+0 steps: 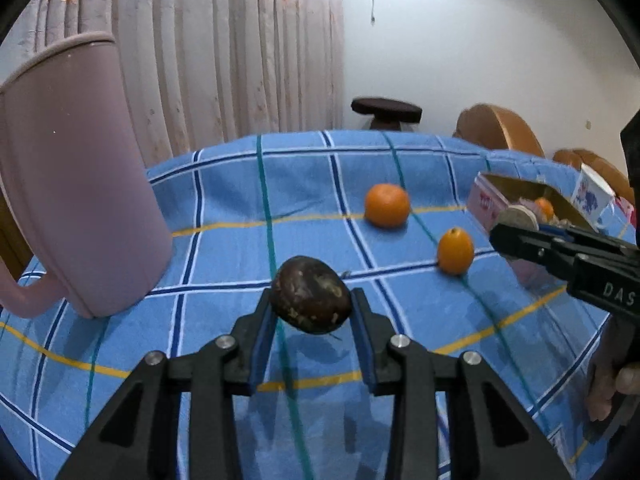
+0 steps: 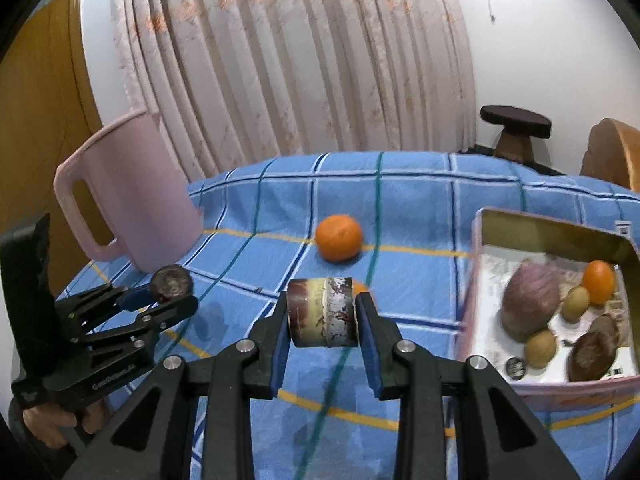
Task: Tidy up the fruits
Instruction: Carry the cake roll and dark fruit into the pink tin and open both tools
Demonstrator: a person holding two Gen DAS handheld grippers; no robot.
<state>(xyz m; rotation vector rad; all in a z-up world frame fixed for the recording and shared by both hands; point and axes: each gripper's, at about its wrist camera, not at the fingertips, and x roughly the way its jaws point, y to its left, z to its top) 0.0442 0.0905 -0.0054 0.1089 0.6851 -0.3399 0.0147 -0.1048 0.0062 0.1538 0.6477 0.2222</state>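
My left gripper is shut on a dark brown wrinkled fruit and holds it above the blue checked tablecloth; it also shows in the right wrist view. My right gripper is shut on a flat round brown-and-white fruit slice, held above the cloth left of the pink box. The box holds several fruits, among them a large purple one and a small orange one. A mandarin and a kumquat lie on the cloth.
A tall pink jug stands at the left of the table. A white printed cup stands behind the box. A dark stool and wooden chairs stand beyond the far edge.
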